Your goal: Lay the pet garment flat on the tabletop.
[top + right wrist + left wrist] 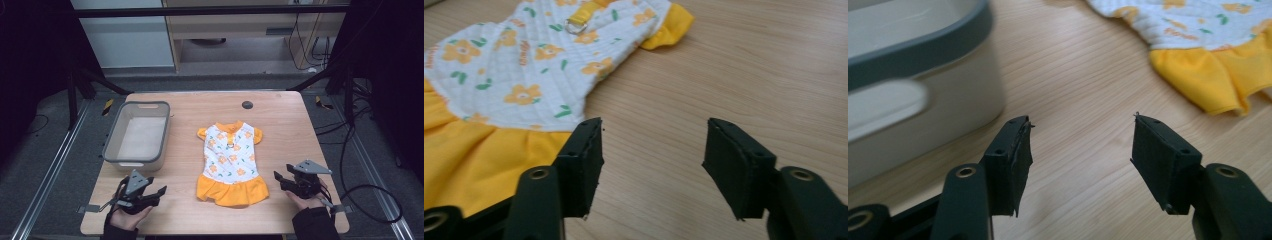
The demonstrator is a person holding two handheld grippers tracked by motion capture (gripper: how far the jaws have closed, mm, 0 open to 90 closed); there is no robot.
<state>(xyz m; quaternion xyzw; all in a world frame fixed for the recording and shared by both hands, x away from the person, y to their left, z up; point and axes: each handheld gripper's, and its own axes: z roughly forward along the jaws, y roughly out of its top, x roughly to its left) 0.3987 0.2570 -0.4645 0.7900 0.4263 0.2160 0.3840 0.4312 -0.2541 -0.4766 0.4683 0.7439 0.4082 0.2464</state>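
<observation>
Left claw (161, 191) sits at the near left of the tabletop (285, 115), held in my left hand (125, 215), and its 2 jaws stand wide apart with nothing but bare wood between them. In the left gripper view I see the same gap, the pads clear of everything. Right claw (278, 179) sits at the near right in my right hand (307, 200), also spread open and holding nothing. Both claws point inward toward the middle of the tabletop.

Between them lies the dress (231, 162), flat on the wood at about the centre, neck toward the far edge and orange skirt toward me. Its top is white with orange flowers and green leaves, with short orange sleeves and an orange collar. In the right gripper view the dress (519, 80) lies just beside my left-hand jaw, which covers a bit of the skirt edge; I cannot tell whether it touches the cloth. A small metal ring shows on an orange strap near the neck. In the left gripper view the skirt hem (1208, 75) lies near but apart from the jaws.

A grey bin (116, 131) stands on the left side of the tabletop, well apart from the dress and just beyond my left claw. A dark round cap (247, 104) sits near the far edge.
</observation>
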